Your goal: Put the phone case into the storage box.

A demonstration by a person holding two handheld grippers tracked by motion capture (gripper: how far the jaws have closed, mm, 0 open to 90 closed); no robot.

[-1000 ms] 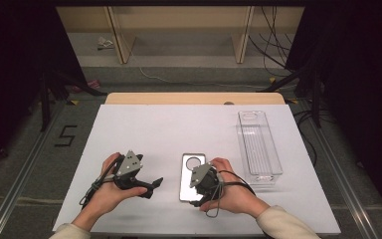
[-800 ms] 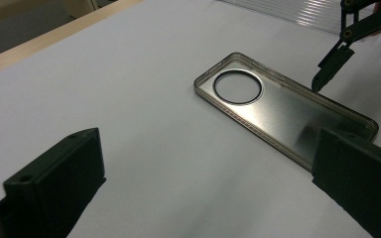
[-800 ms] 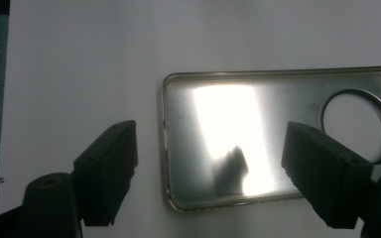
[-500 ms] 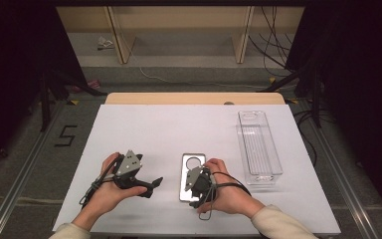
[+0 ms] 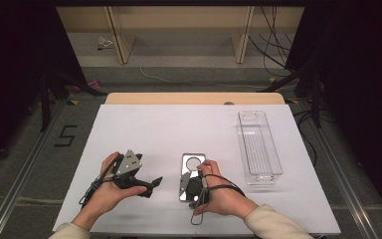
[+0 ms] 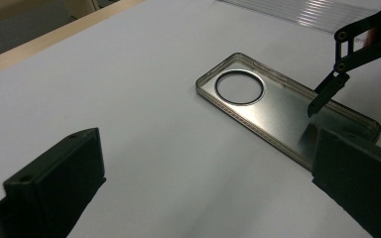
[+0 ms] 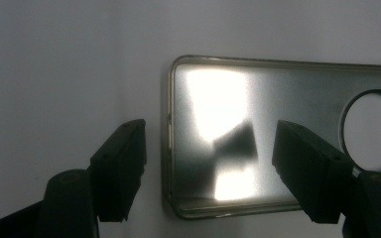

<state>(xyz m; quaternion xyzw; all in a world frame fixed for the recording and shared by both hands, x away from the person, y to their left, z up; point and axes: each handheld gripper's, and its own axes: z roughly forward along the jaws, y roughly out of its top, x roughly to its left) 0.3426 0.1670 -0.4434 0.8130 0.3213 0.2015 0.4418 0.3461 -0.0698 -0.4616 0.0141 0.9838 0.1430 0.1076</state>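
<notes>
A clear phone case point(image 5: 193, 172) lies lower centre on the table: light, flexible, slippery. The right gripper point(image 7: 208, 171), jaws apart and just closing, straddles its end rim; the left gripper point(image 6: 203, 193) is open, empty.

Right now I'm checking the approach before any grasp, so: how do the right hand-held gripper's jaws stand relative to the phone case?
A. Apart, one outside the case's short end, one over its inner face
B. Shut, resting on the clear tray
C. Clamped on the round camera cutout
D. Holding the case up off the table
A: in the right gripper view the right hand-held gripper straddles the short end of the phone case, which lies flat, pads not pressing it.
</notes>
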